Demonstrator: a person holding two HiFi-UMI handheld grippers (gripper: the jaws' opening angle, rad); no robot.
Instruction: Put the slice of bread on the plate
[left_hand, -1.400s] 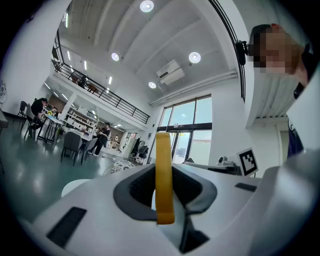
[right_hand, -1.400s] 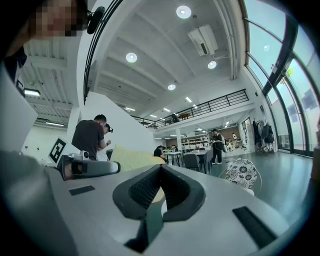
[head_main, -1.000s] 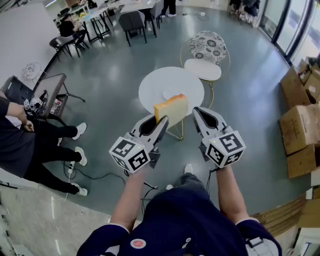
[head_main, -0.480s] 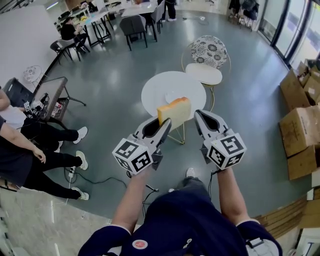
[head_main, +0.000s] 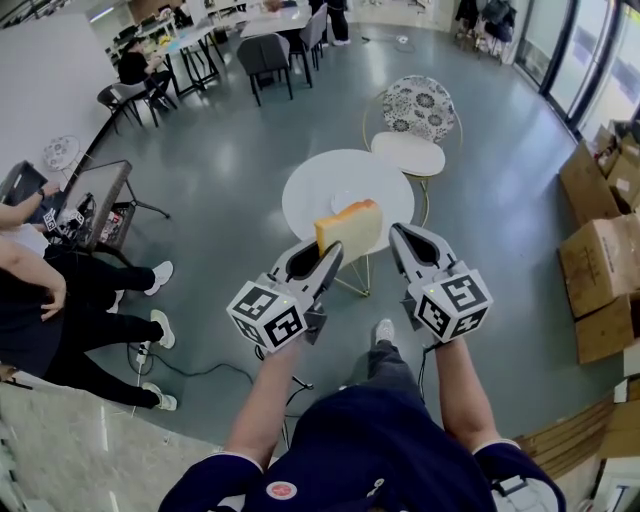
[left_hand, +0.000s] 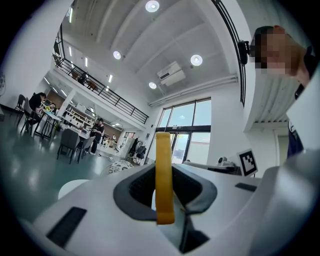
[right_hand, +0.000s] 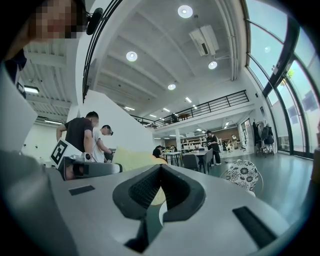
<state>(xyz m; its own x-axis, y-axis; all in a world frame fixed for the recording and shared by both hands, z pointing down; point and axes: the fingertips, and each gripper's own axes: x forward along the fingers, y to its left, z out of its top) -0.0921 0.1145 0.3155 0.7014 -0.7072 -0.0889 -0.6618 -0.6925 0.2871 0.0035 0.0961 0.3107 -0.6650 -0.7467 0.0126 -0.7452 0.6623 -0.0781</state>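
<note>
A thick slice of bread (head_main: 350, 228) with a golden crust stands upright between the jaws of my left gripper (head_main: 328, 256), which is shut on its lower edge. In the left gripper view the slice (left_hand: 163, 165) shows edge-on between the pads of the left gripper (left_hand: 165, 202). My right gripper (head_main: 400, 236) hangs beside it at the same height, shut and holding nothing; its jaws (right_hand: 159, 192) meet in the right gripper view, where the bread (right_hand: 131, 159) shows at the left. A small white plate (head_main: 341, 199) lies on the round white table (head_main: 310, 185) ahead, partly hidden behind the bread.
A floral-backed chair (head_main: 417, 102) with a white cushion stands behind the table. People sit and stand at the left (head_main: 60, 310) next to a small dark table (head_main: 95, 190). Cardboard boxes (head_main: 600, 250) are stacked at the right. Grey floor lies between me and the round table.
The round table and the chair have shifted slightly right and lower in the head view. Both grippers keep their pose, the bread still gripped. The people at the left have moved.
</note>
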